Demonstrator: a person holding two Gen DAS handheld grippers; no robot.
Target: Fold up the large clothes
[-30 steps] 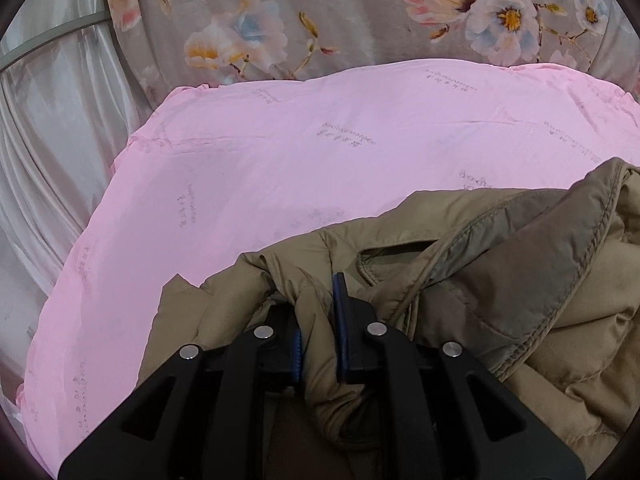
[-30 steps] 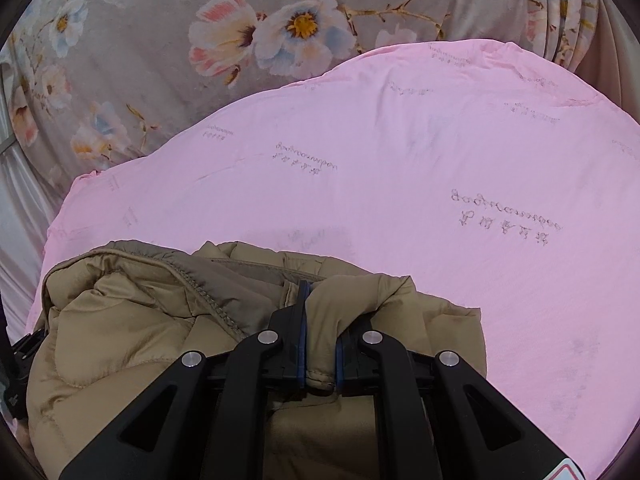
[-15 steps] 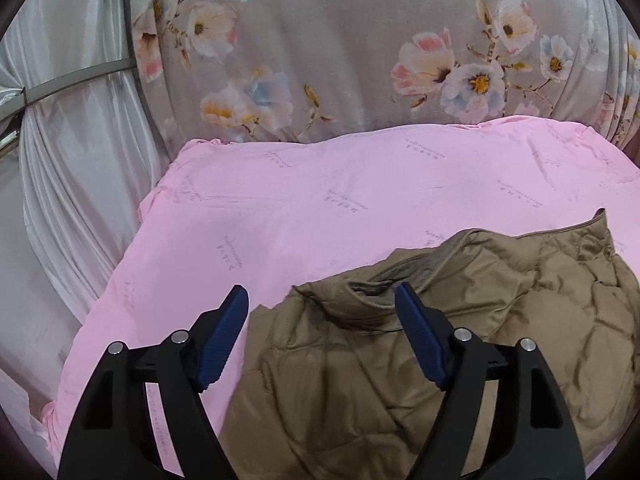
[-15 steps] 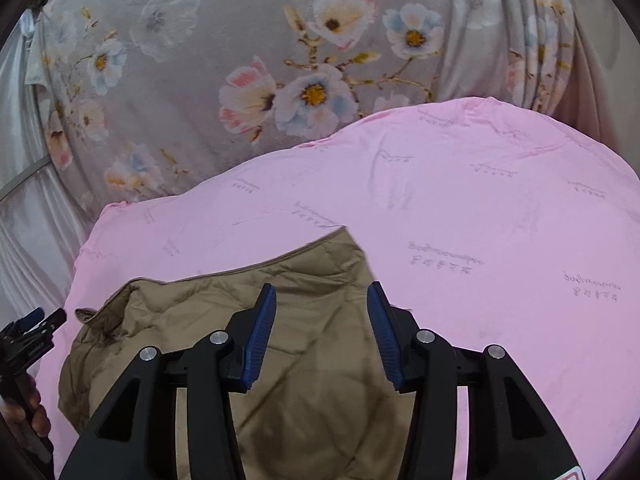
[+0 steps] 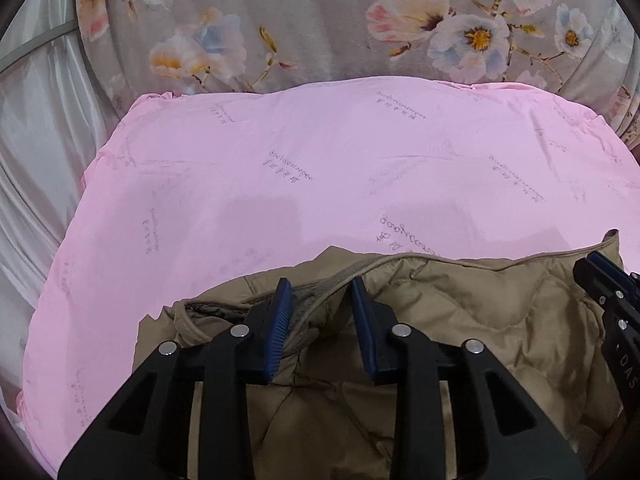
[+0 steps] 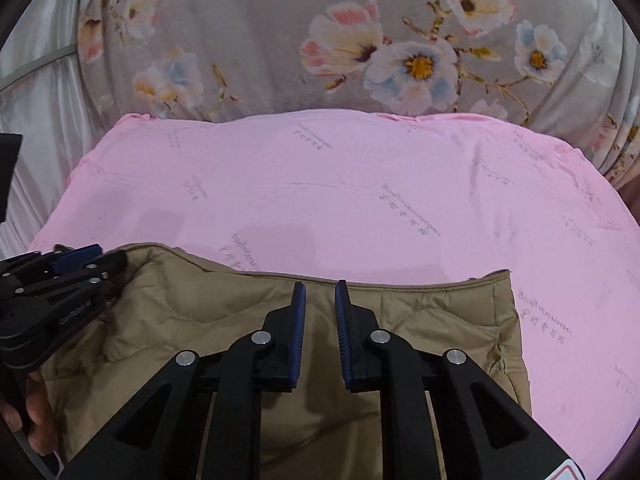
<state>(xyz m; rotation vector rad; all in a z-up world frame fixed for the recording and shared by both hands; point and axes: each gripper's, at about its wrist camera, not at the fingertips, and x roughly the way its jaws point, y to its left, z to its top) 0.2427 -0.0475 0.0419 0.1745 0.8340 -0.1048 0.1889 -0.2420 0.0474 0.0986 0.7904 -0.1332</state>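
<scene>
Surface: pink sheet (image 5: 320, 184), floral curtain (image 6: 280, 40) behind | jacket (image 6: 200, 312) flat | left gripper (image 5: 320, 320) fingers apart, empty, over collar | right gripper (image 6: 320, 320) fingers apart, empty

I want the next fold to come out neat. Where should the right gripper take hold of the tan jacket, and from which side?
Probably the stitched far edge of the tan jacket, near its free right corner. That edge lies flat on the pink sheet with a firm seam to pinch. The right gripper, open just behind it, can come in low from the near side, one finger sliding under the seam.
</scene>
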